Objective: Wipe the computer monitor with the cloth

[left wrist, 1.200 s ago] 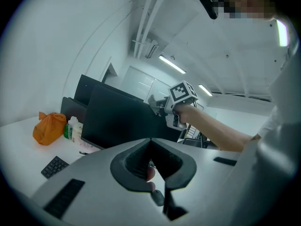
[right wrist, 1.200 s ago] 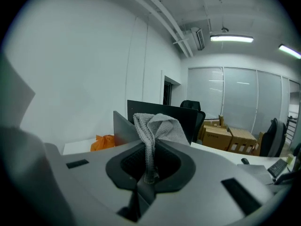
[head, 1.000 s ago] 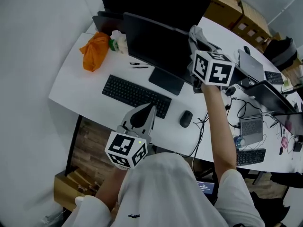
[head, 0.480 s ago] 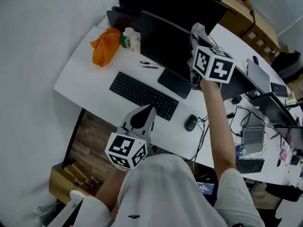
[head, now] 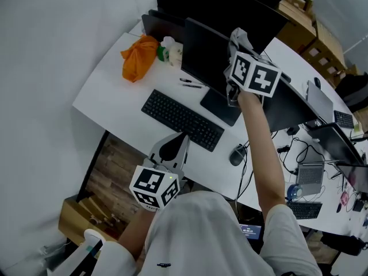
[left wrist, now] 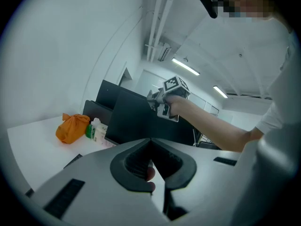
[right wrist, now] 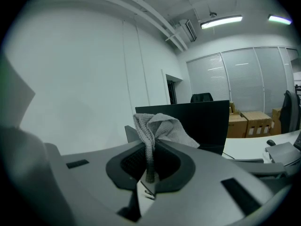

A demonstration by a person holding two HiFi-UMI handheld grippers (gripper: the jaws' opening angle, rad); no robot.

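Observation:
The black computer monitor (head: 206,53) stands on the white desk (head: 118,99) behind a black keyboard (head: 183,120). My right gripper (head: 236,52) is raised at the monitor's upper right edge and is shut on a grey cloth (head: 240,38). In the right gripper view the cloth (right wrist: 160,127) bunches up out of the shut jaws of that gripper (right wrist: 150,147). My left gripper (head: 179,139) hangs low by the desk's near edge, shut and holding nothing. In the left gripper view that gripper (left wrist: 150,141) points at the monitor (left wrist: 134,119).
An orange bag (head: 140,56) and small bottles (head: 173,51) sit at the desk's far left. A mouse (head: 236,154) lies right of the keyboard, pens (head: 190,83) behind it. More dark screens (head: 230,7), laptops and cables (head: 313,171) crowd the back and right.
The right gripper with the cloth has shifted left along the monitor's right side. The head view has swung, so the desk sits further right. The left gripper has barely moved.

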